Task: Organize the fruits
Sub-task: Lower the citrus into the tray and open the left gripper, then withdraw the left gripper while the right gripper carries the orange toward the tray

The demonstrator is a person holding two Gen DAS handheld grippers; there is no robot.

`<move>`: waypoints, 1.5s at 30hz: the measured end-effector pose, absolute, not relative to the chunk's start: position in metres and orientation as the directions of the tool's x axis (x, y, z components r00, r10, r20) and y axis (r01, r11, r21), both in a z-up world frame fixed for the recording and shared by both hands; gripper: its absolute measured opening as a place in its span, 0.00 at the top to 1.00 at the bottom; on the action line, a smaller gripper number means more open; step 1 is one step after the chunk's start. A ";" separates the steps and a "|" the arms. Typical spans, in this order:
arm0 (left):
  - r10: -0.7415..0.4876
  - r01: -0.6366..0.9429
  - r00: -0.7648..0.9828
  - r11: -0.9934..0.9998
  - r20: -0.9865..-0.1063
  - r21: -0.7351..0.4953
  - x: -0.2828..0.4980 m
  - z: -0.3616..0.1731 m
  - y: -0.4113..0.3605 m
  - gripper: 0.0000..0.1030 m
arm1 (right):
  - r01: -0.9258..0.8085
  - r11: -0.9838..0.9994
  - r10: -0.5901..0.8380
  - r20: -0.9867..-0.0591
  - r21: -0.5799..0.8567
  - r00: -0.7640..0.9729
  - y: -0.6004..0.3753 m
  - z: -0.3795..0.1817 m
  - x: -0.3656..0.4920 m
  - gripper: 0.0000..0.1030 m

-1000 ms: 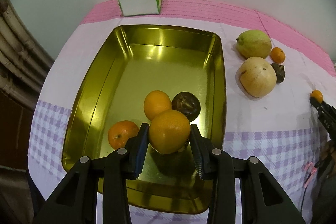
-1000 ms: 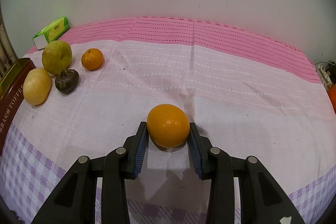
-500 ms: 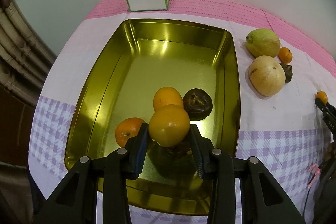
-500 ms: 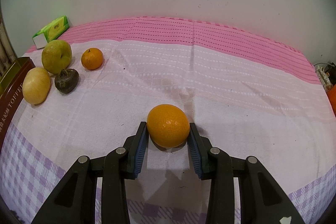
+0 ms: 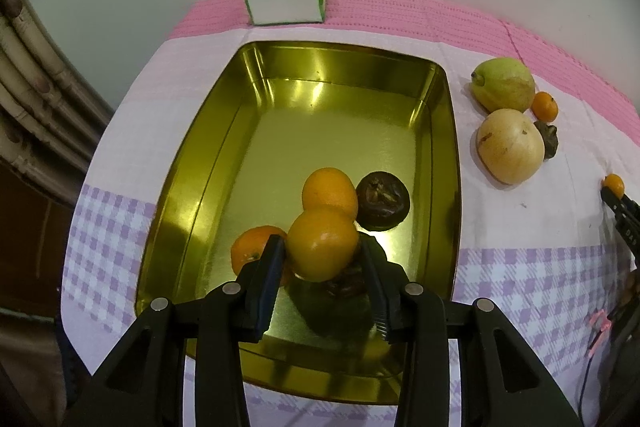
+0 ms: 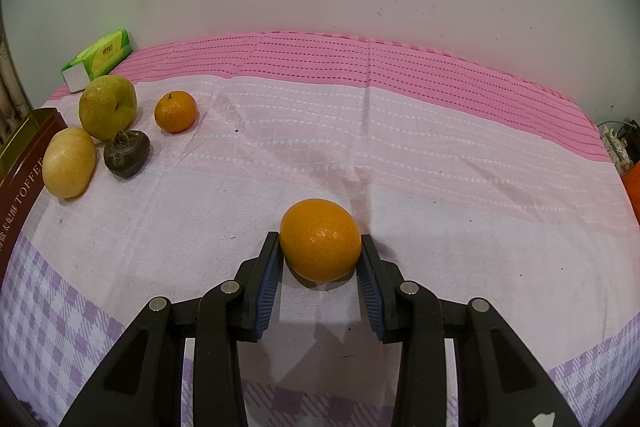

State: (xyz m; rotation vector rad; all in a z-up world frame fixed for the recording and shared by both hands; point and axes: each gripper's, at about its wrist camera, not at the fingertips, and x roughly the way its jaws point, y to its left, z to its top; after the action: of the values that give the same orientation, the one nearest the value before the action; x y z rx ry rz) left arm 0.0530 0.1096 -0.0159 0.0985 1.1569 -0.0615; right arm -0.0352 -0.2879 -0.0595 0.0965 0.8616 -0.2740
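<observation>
Opening just now on the left: left gripper (image 5: 322,259) with jaws eased a touch apart, orange (image 5: 322,249) between them and a sliver of gap on its right side. Sunk a little since half a second back, and sitting inside the tin (image 5: 440,147) at its near end. Propped on a dark fruit (image 5: 348,285) underneath, touching a back orange (image 5: 330,193), with a tangerine (image 5: 250,251) to the left and a second dark fruit (image 5: 382,201) behind on the right. Looks like a drop-off all but done. Only needs the jaws drawn clear upward without nudging the pile. Could roll off that perch.

Over on the right, no change: right gripper (image 6: 320,263) pinching a second orange (image 6: 320,245) down at the cloth (image 6: 400,147), well right of the tin. Cannot tell whether lifted yet. Probably next in.

Waiting just outside the tin's right wall: pear (image 5: 504,89), pale fruit (image 5: 510,147), small tangerine (image 5: 544,105), third dark fruit (image 5: 550,143).
</observation>
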 end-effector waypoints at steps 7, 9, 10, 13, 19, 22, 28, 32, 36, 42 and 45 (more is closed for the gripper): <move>-0.006 0.108 0.418 0.993 -0.909 0.043 0.051 -0.007 0.108 0.51 | 0.277 0.961 -0.198 -0.760 -0.025 0.619 -0.288 -0.060 -0.035 0.66; -0.009 0.112 0.422 0.993 -0.906 0.043 0.050 -0.005 0.108 0.49 | 0.277 0.961 -0.197 -0.760 -0.023 0.619 -0.288 -0.060 -0.035 0.66; -0.008 0.112 0.424 0.993 -0.906 0.044 0.050 -0.004 0.108 0.49 | 0.277 0.961 -0.197 -0.760 -0.024 0.619 -0.288 -0.059 -0.035 0.66; -0.011 0.115 0.439 0.992 -0.898 0.044 0.046 0.001 0.111 0.41 | 0.281 0.960 -0.193 -0.760 -0.015 0.620 -0.289 -0.059 -0.036 0.66; 0.022 0.087 0.481 0.993 -0.877 0.073 0.043 0.013 0.123 0.31 | 0.290 0.957 -0.200 -0.761 -0.016 0.617 -0.288 -0.059 -0.035 0.66; 0.026 0.070 0.492 0.995 -0.870 0.069 0.041 0.016 0.131 0.27 | 0.294 0.956 -0.205 -0.762 -0.021 0.614 -0.288 -0.059 -0.034 0.66; 0.053 0.044 0.497 0.995 -0.866 0.086 0.041 0.015 0.140 0.25 | 0.305 0.952 -0.223 -0.767 -0.038 0.601 -0.285 -0.058 -0.033 0.67; 0.059 0.040 0.500 0.995 -0.864 0.091 0.039 0.013 0.143 0.24 | 0.313 0.948 -0.236 -0.774 -0.051 0.588 -0.282 -0.057 -0.031 0.67; 0.065 0.033 0.496 0.995 -0.866 0.093 0.037 0.010 0.148 0.24 | 0.316 0.946 -0.248 -0.779 -0.069 0.575 -0.277 -0.056 -0.028 0.67; 0.072 0.007 0.494 0.996 -0.866 0.087 0.035 0.007 0.158 0.24 | 0.310 0.948 -0.249 -0.779 -0.073 0.576 -0.267 -0.047 -0.026 0.67; 0.067 -0.004 0.498 0.997 -0.865 0.075 0.034 0.008 0.162 0.23 | 0.299 0.952 -0.241 -0.776 -0.071 0.584 -0.259 -0.040 -0.025 0.67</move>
State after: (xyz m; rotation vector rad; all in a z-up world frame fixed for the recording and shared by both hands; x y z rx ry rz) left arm 0.0342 0.1622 0.0083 0.0656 1.0488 0.0426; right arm -0.0250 -0.2585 -0.0403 0.0698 0.8941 -0.3152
